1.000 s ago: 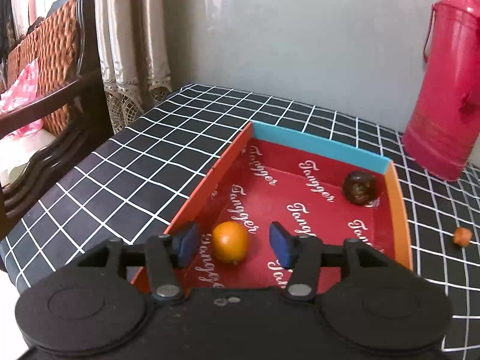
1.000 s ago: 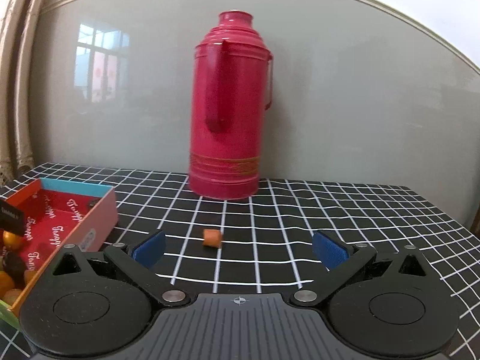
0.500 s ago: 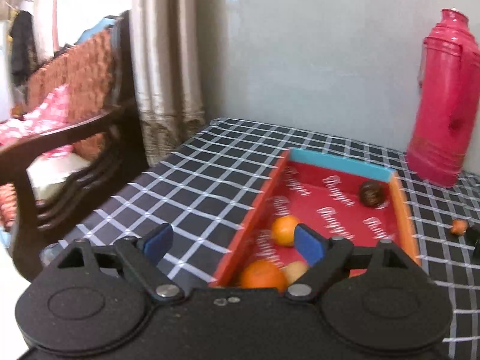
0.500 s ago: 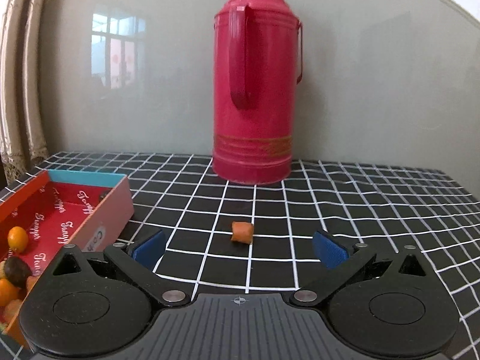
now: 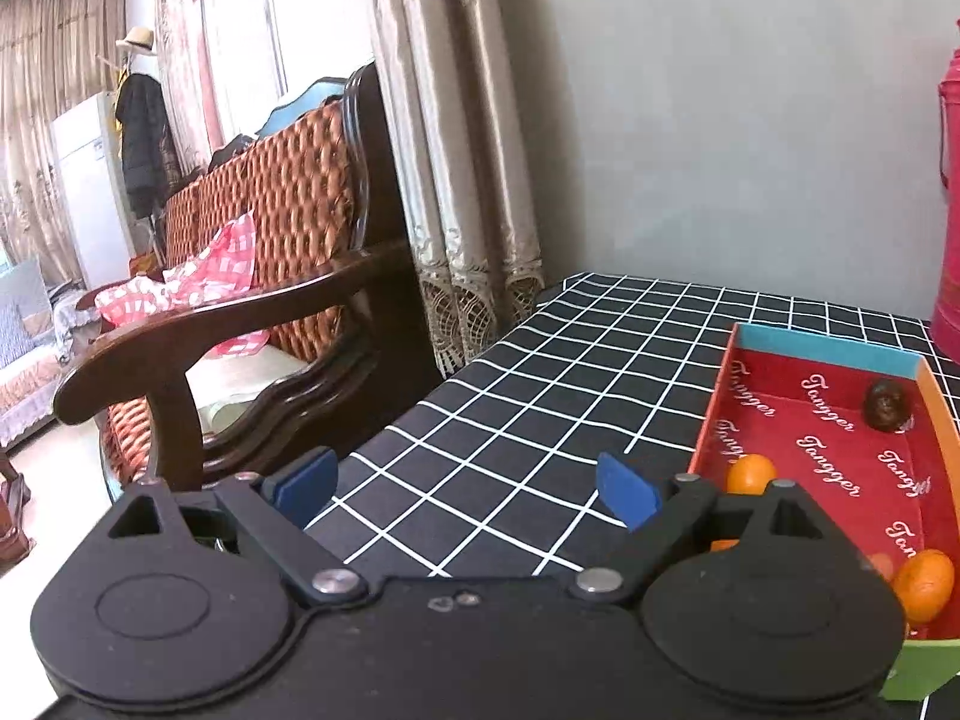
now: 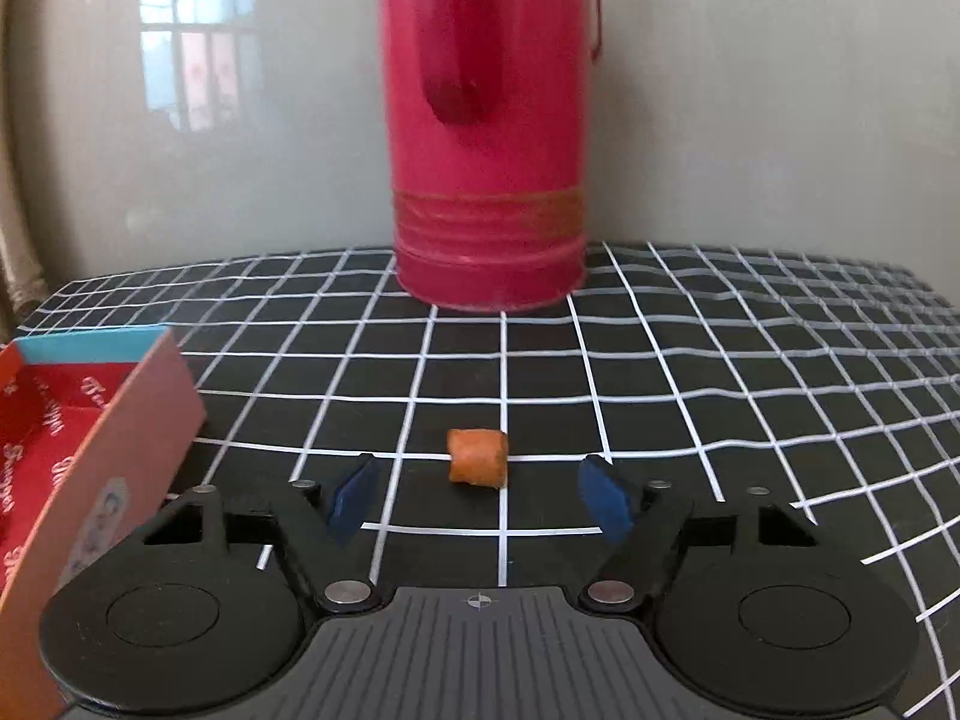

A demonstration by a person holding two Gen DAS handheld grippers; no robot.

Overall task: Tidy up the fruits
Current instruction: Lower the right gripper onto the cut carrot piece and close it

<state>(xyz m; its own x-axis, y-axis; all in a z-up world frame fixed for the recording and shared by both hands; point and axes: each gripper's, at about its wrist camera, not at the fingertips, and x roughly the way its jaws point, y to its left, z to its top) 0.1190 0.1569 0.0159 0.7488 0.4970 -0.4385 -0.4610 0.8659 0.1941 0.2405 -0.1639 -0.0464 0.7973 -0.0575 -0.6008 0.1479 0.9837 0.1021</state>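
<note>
Our left tool shows wide open and empty in the left wrist view, its blue pads hanging over the checked worktop near that worktop's left edge, beside the wooden chair. To its right sits the red box, where we see two orange fruits against the near left wall and near right corner, and a dark fruit in the far right corner. We judge this tool is clear of the box and has no part in the coming move.

Turning to the right wrist view, our right tool is also open and holds nothing. The small orange fruit piece lies on the worktop just ahead of the fingertips and close to the midline between them, not yet inside the gap. Its longer side appears to run across the view, roughly along the line joining the two pads. The red thermos stands well behind it, near the worktop's back edge, and the box's pink outer wall is off to the left. We judge the right tool is the nearer one: a short push straight forward should bracket the piece before closing.
</note>
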